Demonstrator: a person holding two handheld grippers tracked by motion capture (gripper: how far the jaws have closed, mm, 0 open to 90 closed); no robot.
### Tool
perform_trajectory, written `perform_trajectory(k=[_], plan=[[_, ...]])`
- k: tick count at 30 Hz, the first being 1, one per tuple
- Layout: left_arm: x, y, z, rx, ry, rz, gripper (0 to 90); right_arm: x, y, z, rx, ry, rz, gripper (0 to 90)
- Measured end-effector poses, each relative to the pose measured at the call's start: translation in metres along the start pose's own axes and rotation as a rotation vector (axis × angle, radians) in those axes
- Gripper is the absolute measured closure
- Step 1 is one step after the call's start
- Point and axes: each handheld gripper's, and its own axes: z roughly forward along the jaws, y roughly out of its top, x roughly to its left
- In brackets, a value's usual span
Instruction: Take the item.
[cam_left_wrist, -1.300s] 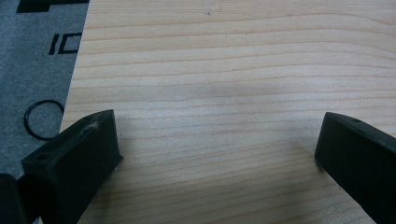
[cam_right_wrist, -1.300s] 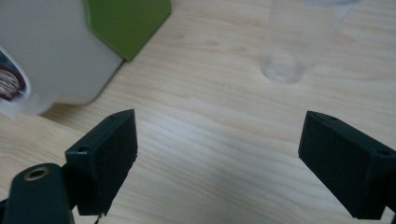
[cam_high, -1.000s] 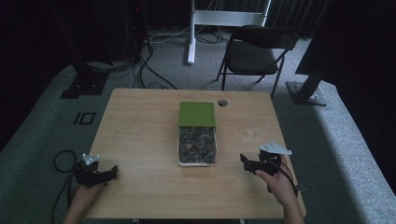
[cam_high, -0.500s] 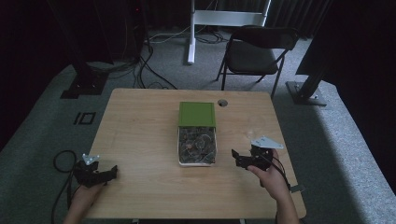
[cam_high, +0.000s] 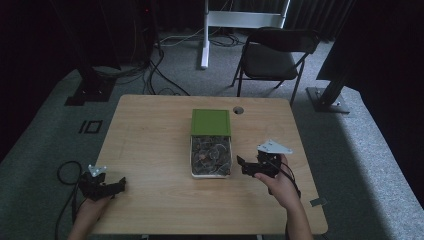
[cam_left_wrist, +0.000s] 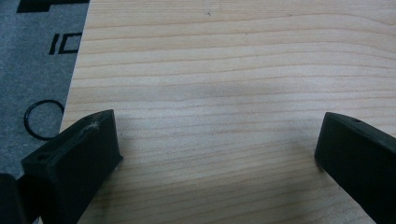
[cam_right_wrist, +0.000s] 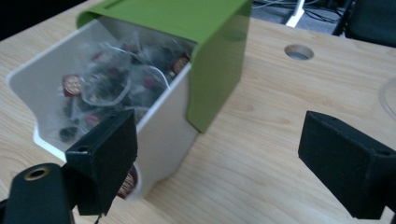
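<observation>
Left gripper (cam_high: 119, 185) low at the near left, jaws wide apart, held in left hand (cam_high: 92, 206). Right gripper (cam_high: 241, 165) raised, jaws spread wide, gripped by right hand (cam_high: 278, 185).

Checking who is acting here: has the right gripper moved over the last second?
Yes. The right gripper has moved left across the table, toward the white box of tea bags.

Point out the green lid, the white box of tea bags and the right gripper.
green lid (cam_high: 210, 122), high view, middle of its top face.
white box (cam_right_wrist: 166, 140), right gripper view, its bare side wall.
right gripper (cam_high: 240, 164), high view, between its fingertips.
</observation>
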Motion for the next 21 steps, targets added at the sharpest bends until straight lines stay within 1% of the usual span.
perform_trajectory(k=[1, 3, 6, 7, 8, 11, 12, 15, 21], plan=[[0.000, 0.000, 0.000, 0.000, 0.000, 0.000, 0.3, 0.000, 0.000, 0.000, 0.000, 0.000, 0.000, 12.1], [0.000, 0.000, 0.000, 0.000, 0.000, 0.000, 0.3, 0.006, 0.006, 0.003, -0.006, 0.014, -0.008, 12.1], [0.000, 0.000, 0.000, 0.000, 0.000, 0.000, 0.3, 0.009, 0.009, 0.006, -0.008, 0.021, -0.015, 12.1], [0.000, 0.000, 0.000, 0.000, 0.000, 0.000, 0.3, 0.013, 0.012, 0.008, -0.012, 0.030, -0.023, 12.2], [0.000, 0.000, 0.000, 0.000, 0.000, 0.000, 0.3, 0.013, 0.012, 0.008, -0.012, 0.030, -0.023, 12.2], [0.000, 0.000, 0.000, 0.000, 0.000, 0.000, 0.3, 0.021, 0.018, 0.013, -0.017, 0.049, -0.033, 12.2], [0.000, 0.000, 0.000, 0.000, 0.000, 0.000, 0.3, 0.021, 0.018, 0.013, -0.017, 0.049, -0.033, 12.2], [0.000, 0.000, 0.000, 0.000, 0.000, 0.000, 0.3, 0.028, 0.022, 0.018, -0.018, 0.064, -0.043, 12.2], [0.000, 0.000, 0.000, 0.000, 0.000, 0.000, 0.3, 0.036, 0.027, 0.024, -0.017, 0.084, -0.060, 12.2]])
